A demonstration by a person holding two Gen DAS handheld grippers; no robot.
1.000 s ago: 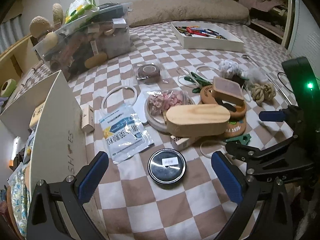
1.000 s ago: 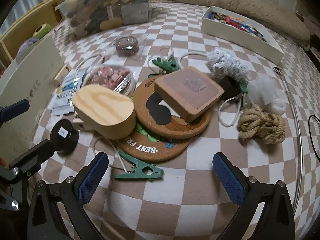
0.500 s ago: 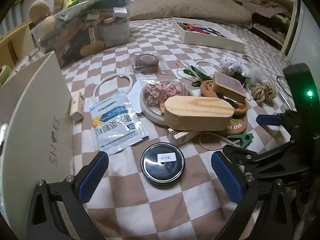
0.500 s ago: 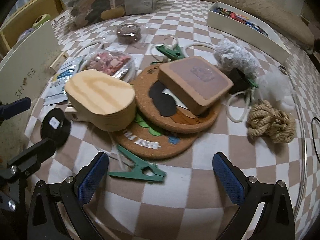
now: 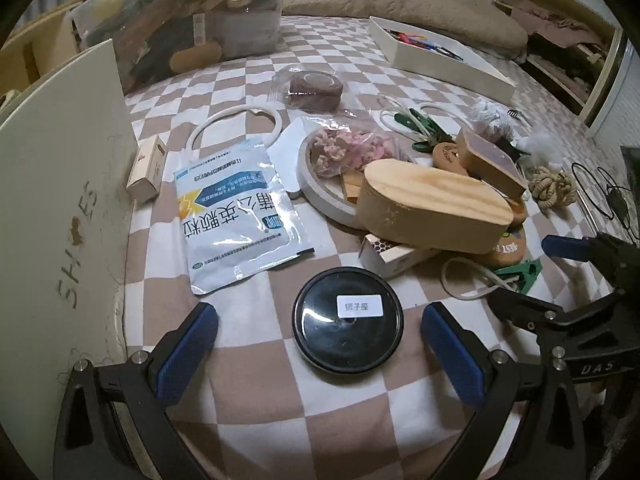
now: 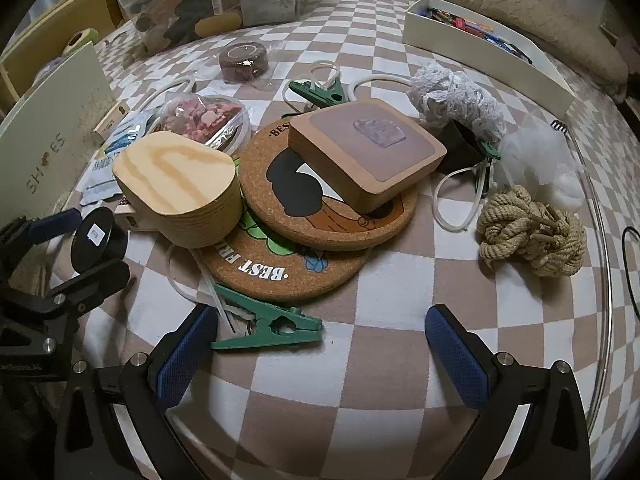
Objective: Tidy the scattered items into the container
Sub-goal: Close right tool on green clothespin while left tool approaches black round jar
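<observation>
A round black tin (image 5: 347, 320) with a white label lies on the checkered cloth between the fingers of my open left gripper (image 5: 318, 340); it also shows in the right wrist view (image 6: 99, 239). My open right gripper (image 6: 320, 344) hovers low over a green clip (image 6: 269, 326), which lies by its left finger. Beyond lie a wooden oval box (image 6: 180, 186), two cork coasters (image 6: 280, 258), a square cork block (image 6: 366, 156), a rope knot (image 6: 532, 236) and a white sachet (image 5: 236, 212). The white "SHOES" box (image 5: 56, 208) stands at the left.
A clear bin of items (image 5: 188, 16) and a white tray of pens (image 5: 436, 56) stand at the back. A bag of pink bits on a tape roll (image 5: 344, 152), a brown roll (image 5: 316, 88), lace (image 6: 456, 96) and white fluff (image 6: 540, 164) lie around.
Both grippers have moved forward and lower. The black tin now sits between my left fingers, and the green clip is nearer my right gripper's left finger.
</observation>
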